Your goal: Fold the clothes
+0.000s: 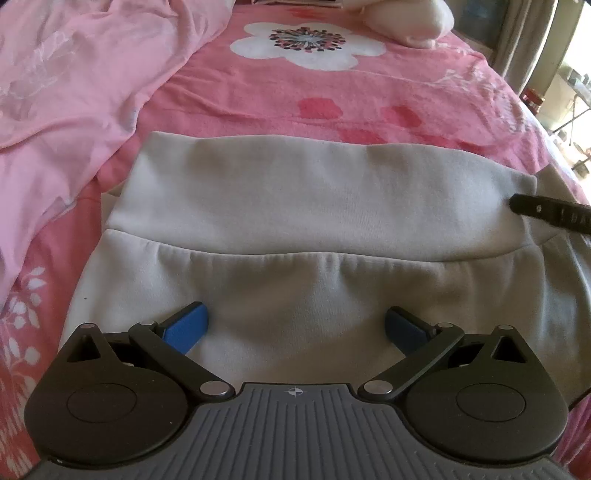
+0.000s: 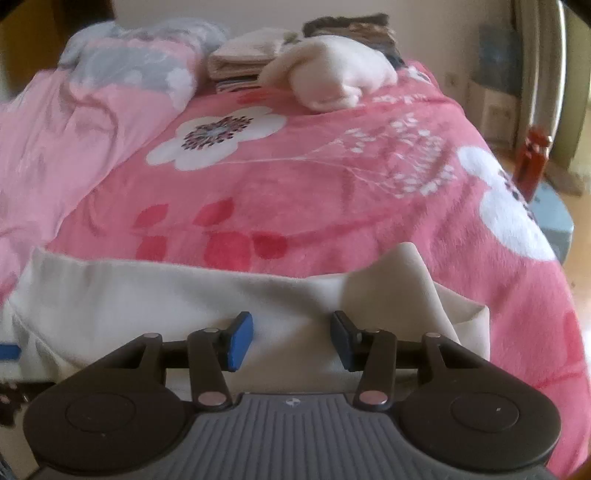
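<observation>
From my left gripper [image 1: 297, 326] the garment [image 1: 295, 229] lay spread on the bed cover [image 1: 332, 99], its folded-over band across the far side. A loose quilt [image 1: 74, 74] was bunched to the left, and a rolled bundle [image 1: 406, 22] sat far behind. My right gripper [image 2: 293, 339] hung over the garment's right end [image 2: 388, 288], a folded stack [image 2: 243, 59] left of the bundle

Pale grey garment [image 1: 295, 221] on pink blanket [image 1: 369, 96] (white flower print)
</observation>
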Tool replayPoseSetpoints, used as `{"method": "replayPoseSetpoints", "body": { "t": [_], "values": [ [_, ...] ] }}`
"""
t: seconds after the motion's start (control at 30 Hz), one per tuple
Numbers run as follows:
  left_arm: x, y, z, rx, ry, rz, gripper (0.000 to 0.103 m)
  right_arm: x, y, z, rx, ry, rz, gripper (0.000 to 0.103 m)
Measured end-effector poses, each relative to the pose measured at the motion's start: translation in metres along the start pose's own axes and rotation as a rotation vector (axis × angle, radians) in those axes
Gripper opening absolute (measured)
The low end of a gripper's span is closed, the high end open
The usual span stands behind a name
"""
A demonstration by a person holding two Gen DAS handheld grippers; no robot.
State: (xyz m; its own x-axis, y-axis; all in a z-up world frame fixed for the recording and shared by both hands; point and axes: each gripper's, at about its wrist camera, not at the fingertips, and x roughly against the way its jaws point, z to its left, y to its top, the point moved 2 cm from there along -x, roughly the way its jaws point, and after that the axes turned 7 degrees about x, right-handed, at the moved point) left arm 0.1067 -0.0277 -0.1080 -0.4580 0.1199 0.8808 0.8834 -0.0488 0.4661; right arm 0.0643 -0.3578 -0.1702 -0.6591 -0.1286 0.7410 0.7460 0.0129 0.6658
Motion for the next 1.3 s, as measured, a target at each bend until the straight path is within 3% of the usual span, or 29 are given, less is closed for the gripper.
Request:
{"method": "replayPoseSetpoints", "body": {
  "t": [0.3,0.47,0.63,0.83,1.07,1.2,1.3],
  "values": [
    [-0.001,-0.002,0.000,-0.005,0.002,-0.009,0.103,0.020,0.007,0.001,-0.046,-0.013,-0.010,0.050],
    [-0.001,-0.003,0.000,-0.005,0.008,-0.012,0.103,0.043,0.005,0.016,-0.001,0.025,-0.021,0.050],
    [0.000,-0.003,-0.001,-0.005,0.012,-0.014,0.103,0.028,-0.008,0.027,0.092,-0.025,0.054,0.050],
    [0.000,-0.004,0.000,-0.006,0.014,-0.015,0.103,0.026,-0.007,0.025,0.085,-0.027,0.056,0.050],
    [0.000,-0.006,0.000,-0.013,0.019,-0.021,0.103,0.060,-0.014,0.032,0.040,0.071,0.045,0.050],
    [0.001,-0.006,-0.001,-0.036,0.018,-0.034,0.103,0.047,-0.036,0.049,0.156,0.027,0.113,0.050],
    [0.011,-0.006,0.001,-0.053,0.019,-0.061,0.103,0.040,-0.048,0.055,0.237,0.004,0.083,0.052]
  ]
}}
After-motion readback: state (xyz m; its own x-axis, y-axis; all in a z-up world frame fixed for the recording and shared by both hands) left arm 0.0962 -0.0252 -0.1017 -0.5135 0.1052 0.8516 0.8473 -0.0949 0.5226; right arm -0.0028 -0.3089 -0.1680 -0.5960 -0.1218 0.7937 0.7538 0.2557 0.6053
